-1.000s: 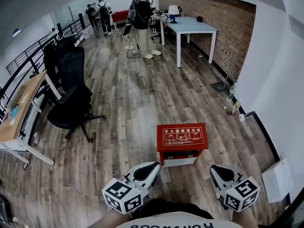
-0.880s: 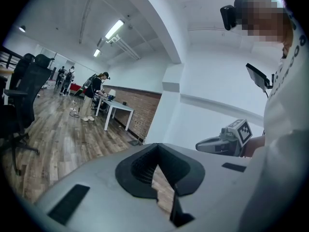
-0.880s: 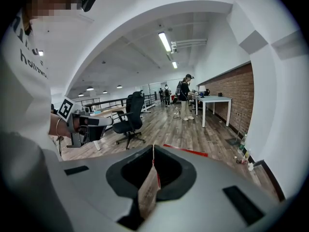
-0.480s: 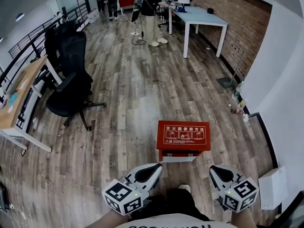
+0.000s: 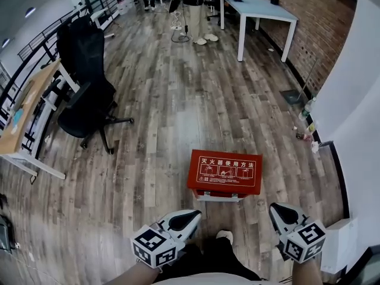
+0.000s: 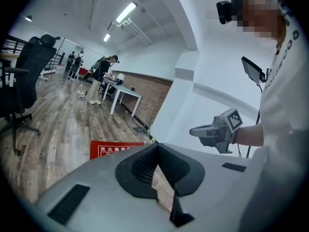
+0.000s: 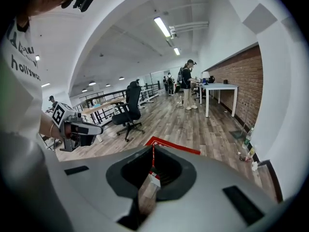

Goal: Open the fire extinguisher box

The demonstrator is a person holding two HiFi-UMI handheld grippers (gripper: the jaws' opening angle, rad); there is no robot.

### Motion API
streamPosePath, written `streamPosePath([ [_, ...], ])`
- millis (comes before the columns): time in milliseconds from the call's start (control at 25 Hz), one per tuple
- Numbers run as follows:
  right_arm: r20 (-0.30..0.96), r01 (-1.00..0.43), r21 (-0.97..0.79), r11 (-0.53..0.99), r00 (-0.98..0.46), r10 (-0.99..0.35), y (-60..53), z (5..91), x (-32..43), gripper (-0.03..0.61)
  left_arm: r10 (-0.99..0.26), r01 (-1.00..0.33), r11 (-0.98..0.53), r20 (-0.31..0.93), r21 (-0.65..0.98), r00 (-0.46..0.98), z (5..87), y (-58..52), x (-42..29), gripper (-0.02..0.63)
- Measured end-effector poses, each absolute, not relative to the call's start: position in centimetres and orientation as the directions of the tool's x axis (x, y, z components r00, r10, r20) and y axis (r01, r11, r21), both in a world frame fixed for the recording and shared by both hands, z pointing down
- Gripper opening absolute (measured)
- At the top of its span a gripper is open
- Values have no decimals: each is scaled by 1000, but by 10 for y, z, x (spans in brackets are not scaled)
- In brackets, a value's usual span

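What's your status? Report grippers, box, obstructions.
Left gripper shut, empty. Right gripper shut, empty. Fire extinguisher box ahead, closed, untouched. Nothing in the way.

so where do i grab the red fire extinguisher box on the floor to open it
Probably the near edge of the red lid of the fire extinguisher box, coming from the person's side. The box lies flat, printed lid up, and that edge sits above a pale front strip facing the person. No handle or latch shows. The left gripper and right gripper are both shut.
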State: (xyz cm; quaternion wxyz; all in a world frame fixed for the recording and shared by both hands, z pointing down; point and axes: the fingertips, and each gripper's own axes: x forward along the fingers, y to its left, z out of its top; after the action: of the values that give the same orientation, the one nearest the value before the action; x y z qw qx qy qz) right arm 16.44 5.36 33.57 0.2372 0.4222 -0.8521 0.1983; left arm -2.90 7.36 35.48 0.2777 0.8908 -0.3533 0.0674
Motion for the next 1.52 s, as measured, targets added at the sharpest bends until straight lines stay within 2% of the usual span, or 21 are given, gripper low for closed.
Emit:
streamPosePath([
  [440, 562, -722, -305, 621, -663, -494, 2, 392, 182, 11, -650, -716, -449, 355, 535, 673, 413, 44, 15, 6],
  [840, 613, -707, -385, 594, -677, -409, -8, 471, 163, 11, -622, -717, -319, 434, 620, 652, 496, 24, 17, 6],
  [1000, 619, -708, -442, 551, -685, -384, -4, 505, 154, 11, -557, -690, -324, 459, 647, 692, 530, 30, 23, 6],
  [1200, 623, -700, -512, 498, -701, -347, 0, 559, 142, 12, -535, -673, -307, 462, 673, 707, 579, 23, 20, 6],
  [1520, 612, -698, -545, 464, -710, -349, -3, 627, 131, 14, -497, -602, -378, 395, 703, 773, 638, 4, 22, 8],
])
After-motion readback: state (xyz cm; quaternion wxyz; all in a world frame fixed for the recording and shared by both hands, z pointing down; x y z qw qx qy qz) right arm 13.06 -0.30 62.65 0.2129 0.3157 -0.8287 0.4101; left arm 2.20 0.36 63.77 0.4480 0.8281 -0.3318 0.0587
